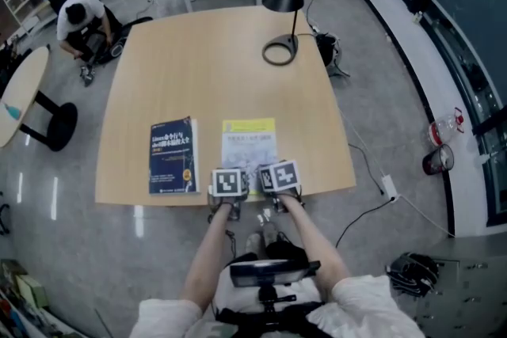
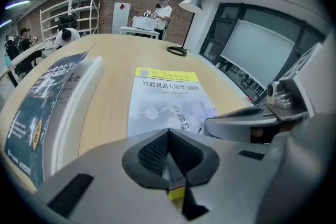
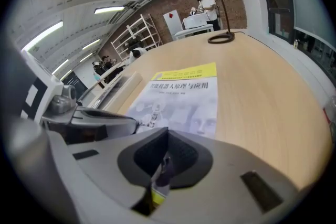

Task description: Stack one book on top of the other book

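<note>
Wooden table (image 1: 198,59): left gripper (image 2: 169,136) and right gripper (image 3: 167,134), jaws closed and empty, poised at yellow-white book's (image 1: 249,142) 6 o'clock edge. Likely staging a lift onto blue Linux book (image 1: 173,156) at 9 o'clock.

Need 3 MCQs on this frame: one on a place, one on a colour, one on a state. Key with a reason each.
1. Where on the table does the lamp stand?
A. at the near edge
B. far right part
C. dead centre

2. The band across the top of the pale book is:
A. red
B. green
C. yellow

3. The jaws of the left gripper are:
A. wide apart
B. closed together
C. clamped on the lamp's stem

Key:
1 B, the lamp's ring base sits far right in the head view.
2 C, a yellow strip heads the cover in all views.
3 B, the tips meet in the left gripper view.
</note>
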`<state>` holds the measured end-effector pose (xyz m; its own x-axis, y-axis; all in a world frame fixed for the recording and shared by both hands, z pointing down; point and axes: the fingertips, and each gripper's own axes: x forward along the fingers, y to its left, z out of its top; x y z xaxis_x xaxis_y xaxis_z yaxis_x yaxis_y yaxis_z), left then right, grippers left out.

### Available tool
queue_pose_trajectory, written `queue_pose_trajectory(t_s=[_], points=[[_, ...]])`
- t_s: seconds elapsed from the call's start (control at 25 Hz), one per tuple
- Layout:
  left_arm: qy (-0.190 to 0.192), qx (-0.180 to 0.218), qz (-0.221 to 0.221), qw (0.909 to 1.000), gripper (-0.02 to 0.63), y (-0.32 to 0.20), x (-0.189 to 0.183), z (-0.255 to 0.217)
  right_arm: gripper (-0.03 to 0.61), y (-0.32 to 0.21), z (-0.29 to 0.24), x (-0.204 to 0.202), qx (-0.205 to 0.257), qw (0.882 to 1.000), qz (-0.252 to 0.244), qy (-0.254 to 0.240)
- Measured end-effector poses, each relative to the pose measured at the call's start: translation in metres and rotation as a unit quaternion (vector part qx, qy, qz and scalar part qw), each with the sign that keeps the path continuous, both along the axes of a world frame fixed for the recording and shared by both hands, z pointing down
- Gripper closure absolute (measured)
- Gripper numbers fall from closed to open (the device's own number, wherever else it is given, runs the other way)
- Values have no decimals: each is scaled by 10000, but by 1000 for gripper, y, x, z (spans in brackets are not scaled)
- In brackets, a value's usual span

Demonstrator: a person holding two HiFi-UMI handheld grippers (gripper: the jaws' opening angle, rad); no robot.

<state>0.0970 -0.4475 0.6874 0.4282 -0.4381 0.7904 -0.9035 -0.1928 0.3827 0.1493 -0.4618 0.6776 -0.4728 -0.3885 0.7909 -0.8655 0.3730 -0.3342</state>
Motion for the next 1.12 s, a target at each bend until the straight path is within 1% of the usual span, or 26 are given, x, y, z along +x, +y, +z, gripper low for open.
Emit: queue_pose_trajectory(t_s=[0.08,0.16,0.2,0.28,0.32,0.36,0.4,0.48,0.52,0.56,0.64,0.72,0.8,0.84,0.96,1.04,1.08,1.12], points=[[43,17,55,10000,601,1,4,0,583,1,1,-1,12,10000,-13,-35],[-41,43,137,9999,601,0,4,1,583,0,0,-2,77,9999,-39,80],[-186,15,200,9996,601,1,1,1,583,-1,-1,-3,120,9998,-84,152],[-790,37,288,9965,601,2,-18,2,583,2,-1,-4,169,9992,-194,291],[-782,41,306,9965,601,4,-16,3,583,4,0,-5,172,9990,-250,319],[-489,22,301,9983,601,6,-5,2,582,5,0,-6,175,9989,-294,330],[-281,27,255,9993,601,6,0,1,582,7,-1,-6,184,9987,-322,335],[-430,115,138,9989,601,5,-10,-2,583,9,-3,-6,213,9987,-340,313],[-361,111,140,9992,601,7,-8,-2,583,10,-3,-6,235,9987,-333,293],[-202,80,161,9996,601,10,-3,-1,583,11,-3,-5,259,9987,-320,290],[-6,-82,166,9998,601,22,3,2,583,16,-3,-5,275,9987,-315,306],[-18,-98,130,9999,601,29,3,2,583,22,-3,-3,261,9984,-332,365],[-243,131,99,9996,601,25,-5,0,582,26,-2,-1,269,9983,-345,396],[-316,181,95,9993,601,26,-7,-1,583,28,-2,1,264,9983,-337,407],[-322,71,155,9993,601,42,-4,1,583,38,0,7,232,9985,-264,427],[-44,25,248,9997,601,54,10,1,583,48,0,9,222,9987,-224,408],[-33,22,264,9996,601,58,11,2,583,53,0,10,236,9986,-198,430],[-165,10,254,9995,601,62,6,2,583,57,0,11,262,9985,-174,454]])
